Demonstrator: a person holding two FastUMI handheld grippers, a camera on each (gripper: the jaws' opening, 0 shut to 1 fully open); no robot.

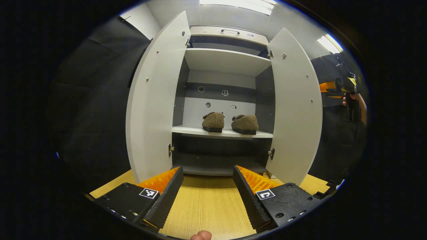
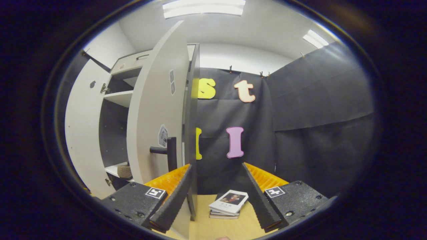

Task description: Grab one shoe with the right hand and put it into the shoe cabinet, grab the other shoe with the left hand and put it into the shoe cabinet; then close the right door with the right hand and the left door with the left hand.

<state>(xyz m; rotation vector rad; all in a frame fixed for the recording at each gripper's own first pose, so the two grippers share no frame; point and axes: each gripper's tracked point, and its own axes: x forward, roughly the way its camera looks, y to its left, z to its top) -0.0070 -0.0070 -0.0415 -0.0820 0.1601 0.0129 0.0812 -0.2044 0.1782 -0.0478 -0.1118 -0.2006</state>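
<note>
Left tool (image 1: 207,186) fingers apart (level), right tool (image 2: 217,186) likewise spread, both gripping nothing

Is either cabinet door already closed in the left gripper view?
No: the left door and the right door both stand swung open, with the two shoes visible on the shelf between them.

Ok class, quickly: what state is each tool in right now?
Left tool: open, holding nothing.
Right tool: open, holding nothing.
</note>
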